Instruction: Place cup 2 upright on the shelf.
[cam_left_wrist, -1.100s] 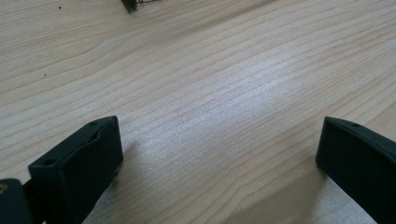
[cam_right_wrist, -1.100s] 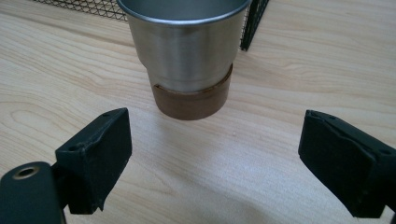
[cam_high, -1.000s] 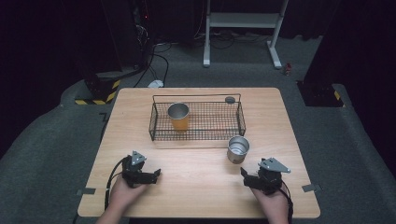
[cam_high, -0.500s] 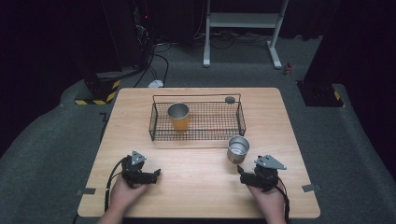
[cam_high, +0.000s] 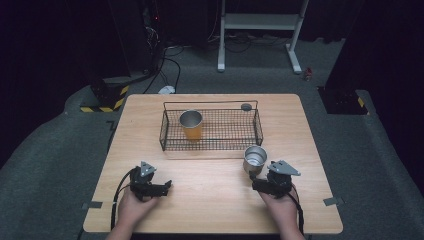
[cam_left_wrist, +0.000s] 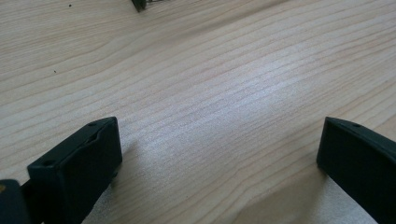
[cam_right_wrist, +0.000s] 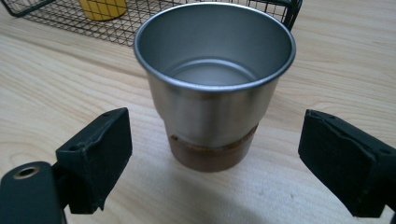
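Observation:
A steel cup (cam_high: 255, 158) (cam_right_wrist: 215, 84) with a brown base stands upright on the wooden table (cam_high: 210, 200), just in front of the wire basket (cam_high: 211, 129). My right gripper (cam_high: 256, 184) (cam_right_wrist: 215, 163) is open right behind the cup, its jaws spread wider than the cup and apart from it. An orange cup (cam_high: 191, 124) (cam_right_wrist: 102, 8) with a steel rim stands inside the basket's left part. My left gripper (cam_high: 166, 187) (cam_left_wrist: 219, 158) rests open low over bare wood at the front left, with nothing between its jaws.
A small dark round object (cam_high: 246, 106) sits at the basket's back right corner. Bare tabletop lies between the two grippers. Beyond the table are dark floor, cables and a white metal stand (cam_high: 260, 22).
My right gripper has edged left and forward, closer to the steel cup. The left gripper has stayed put.

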